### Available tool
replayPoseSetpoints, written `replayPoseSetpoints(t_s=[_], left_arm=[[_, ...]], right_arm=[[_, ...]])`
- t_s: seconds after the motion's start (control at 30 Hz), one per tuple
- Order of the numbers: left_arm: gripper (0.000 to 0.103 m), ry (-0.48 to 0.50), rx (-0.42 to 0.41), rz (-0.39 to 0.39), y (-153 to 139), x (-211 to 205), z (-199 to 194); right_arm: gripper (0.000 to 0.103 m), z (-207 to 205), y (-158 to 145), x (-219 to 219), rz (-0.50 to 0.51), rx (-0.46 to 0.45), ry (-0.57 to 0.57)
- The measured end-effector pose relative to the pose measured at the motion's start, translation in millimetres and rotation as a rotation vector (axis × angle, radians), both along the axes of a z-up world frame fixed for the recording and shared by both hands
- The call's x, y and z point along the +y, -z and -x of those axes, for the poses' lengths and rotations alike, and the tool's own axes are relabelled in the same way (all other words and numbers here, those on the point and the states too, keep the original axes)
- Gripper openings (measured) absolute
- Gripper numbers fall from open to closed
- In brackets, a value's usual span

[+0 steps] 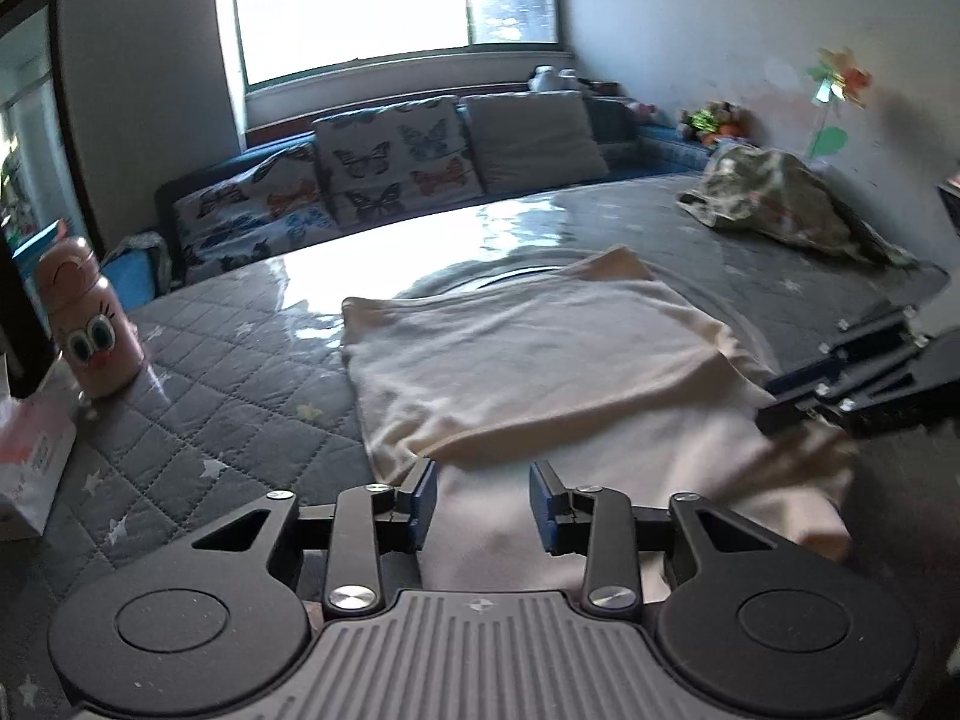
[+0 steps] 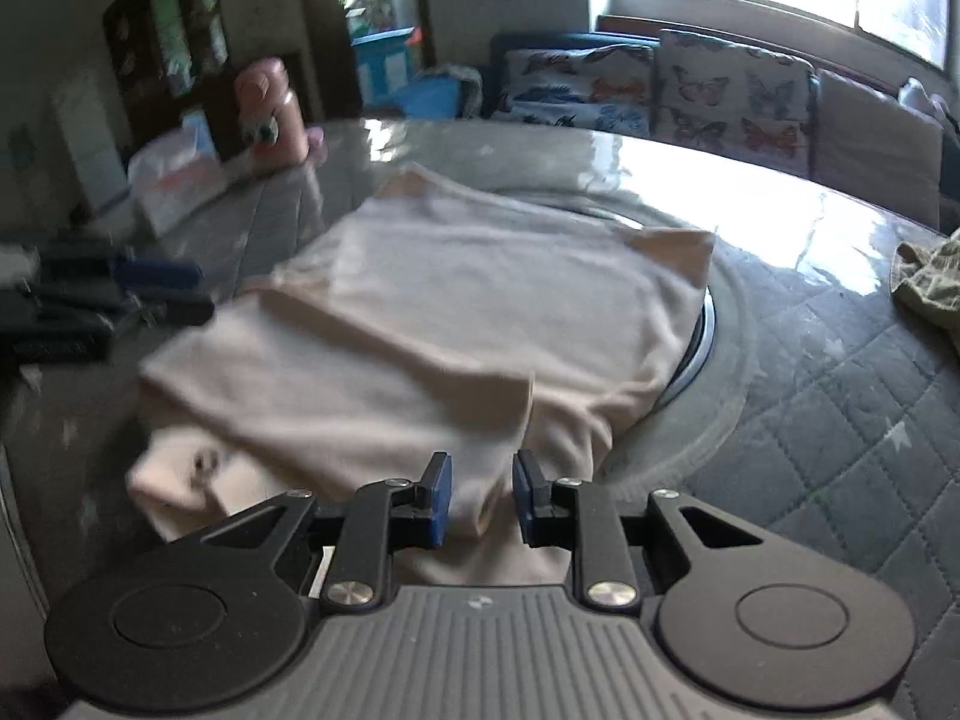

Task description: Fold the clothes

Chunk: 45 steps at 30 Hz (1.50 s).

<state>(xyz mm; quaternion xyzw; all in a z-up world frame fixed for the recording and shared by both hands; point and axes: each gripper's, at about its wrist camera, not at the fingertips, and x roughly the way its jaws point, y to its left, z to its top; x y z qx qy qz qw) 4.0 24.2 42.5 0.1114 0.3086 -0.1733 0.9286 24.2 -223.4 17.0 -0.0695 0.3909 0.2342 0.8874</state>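
The left gripper point(image 1: 483, 495) is seen tilted downward, its blue-padded jaws held apart, with pale cloth visible in the gap but not pressed by the pads. The right gripper point(image 2: 480, 495) is likewise angled downward, its jaws set closer together, a fold of the same cloth lying between them; whether the pads are clamped on it cannot be told. Each gripper is seen at the edge of the other's view.

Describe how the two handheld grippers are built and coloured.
Both match. The left gripper and right gripper each have matte black linkage arms with silver pivot screws, two round black discs at the base, a grey ribbed centre plate with a small round emblem, and blue pads on the fingers. No cables, hands or sleeves show.
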Motion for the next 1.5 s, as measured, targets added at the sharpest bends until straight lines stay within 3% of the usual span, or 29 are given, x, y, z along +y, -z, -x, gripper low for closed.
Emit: replayPoseSetpoints(t_s=[0.3, 0.6, 0.77, 1.1, 1.2, 1.3, 1.5], left_arm=[[0.041, 0.132, -0.054, -0.158, 8, -8, 45], [0.045, 0.169, -0.035, -0.18, 21, -1, 64], [0.05, 0.22, -0.108, -0.262, 31, -12, 76], [0.05, 0.309, -0.175, -0.275, 46, -36, 74], [0.03, 0.324, -0.171, -0.25, 46, -37, 69], [0.014, 0.316, -0.169, -0.214, 40, -37, 65], [0.009, 0.248, -0.13, -0.1, 16, -32, 40]], right_arm=[[0.022, 15, 0, 2, 0.052, -0.03, -0.019], [0.023, 13, -12, 19, 0.015, -0.081, -0.063], [0.023, 12, 0, 32, 0.039, -0.042, -0.109], [0.028, 29, -14, 19, 0.054, -0.04, -0.13], [0.044, 36, -16, 14, 0.06, -0.04, -0.152], [0.045, 44, -17, 9, 0.063, -0.042, -0.184], [0.055, 60, -16, 8, 0.085, -0.07, -0.266]])
